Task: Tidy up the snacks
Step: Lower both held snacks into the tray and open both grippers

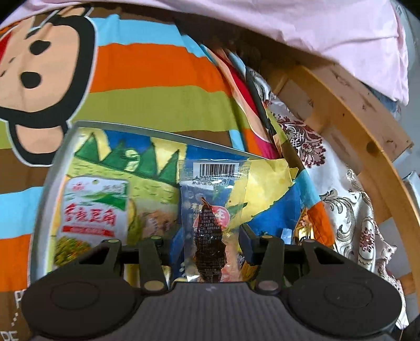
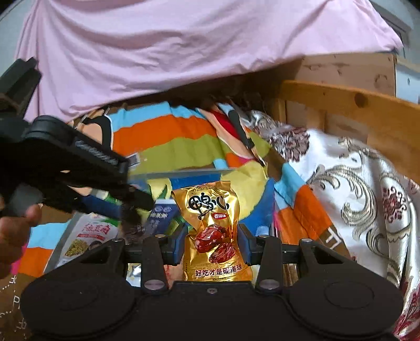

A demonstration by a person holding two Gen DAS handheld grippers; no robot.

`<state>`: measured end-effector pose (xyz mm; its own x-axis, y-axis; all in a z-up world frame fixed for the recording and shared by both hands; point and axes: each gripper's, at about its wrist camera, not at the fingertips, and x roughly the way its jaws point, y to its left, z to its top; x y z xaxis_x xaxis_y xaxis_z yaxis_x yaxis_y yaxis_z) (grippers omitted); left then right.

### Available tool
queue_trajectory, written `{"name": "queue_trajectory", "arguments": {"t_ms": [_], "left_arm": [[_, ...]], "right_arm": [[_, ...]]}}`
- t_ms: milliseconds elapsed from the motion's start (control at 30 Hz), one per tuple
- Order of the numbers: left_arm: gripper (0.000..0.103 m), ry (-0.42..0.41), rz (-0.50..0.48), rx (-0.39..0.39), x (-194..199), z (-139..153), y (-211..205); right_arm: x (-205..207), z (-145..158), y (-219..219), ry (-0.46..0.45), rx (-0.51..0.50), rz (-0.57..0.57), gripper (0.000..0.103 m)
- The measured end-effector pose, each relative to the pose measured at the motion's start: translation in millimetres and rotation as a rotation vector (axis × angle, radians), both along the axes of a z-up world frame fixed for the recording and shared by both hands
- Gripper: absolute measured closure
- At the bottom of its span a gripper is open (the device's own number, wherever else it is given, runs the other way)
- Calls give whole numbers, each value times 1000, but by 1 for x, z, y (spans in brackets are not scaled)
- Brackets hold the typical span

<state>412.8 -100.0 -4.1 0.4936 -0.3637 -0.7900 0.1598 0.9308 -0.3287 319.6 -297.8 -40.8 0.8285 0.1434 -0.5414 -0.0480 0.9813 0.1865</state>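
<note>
While the right gripper [image 2: 212, 245] pinches a gold snack pack [image 2: 214, 230] standing lengthwise straight out between its pads, the left gripper [image 1: 210, 236] clamps a clear packet [image 1: 210, 223] the same way, barcode end pointing away. Both hang over a clear bin [image 1: 52, 168] of snacks on the striped blanket [image 1: 157, 78].

Both wrist views look steeply down, close over the striped blanket [image 1: 157, 78]. They share it, the wooden rail [image 2: 367, 110] at right, and the pink cloth [image 1: 288, 18] along the top.
</note>
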Motion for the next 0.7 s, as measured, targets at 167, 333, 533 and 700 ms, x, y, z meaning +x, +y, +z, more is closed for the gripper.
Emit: {"name": "queue_trajectory", "arguments": {"t_ms": [167, 333, 533, 700], "left_arm": [[53, 23, -26, 54, 15, -14, -23], [53, 21, -34, 98, 21, -28, -38], [53, 16, -13, 99, 24, -39, -39], [53, -5, -10, 118, 24, -38, -41]], "right_arm": [[5, -13, 0, 79, 11, -13, 60], [11, -22, 1, 89, 9, -23, 60], [15, -23, 2, 83, 14, -25, 60], [17, -24, 4, 81, -11, -9, 59]]}}
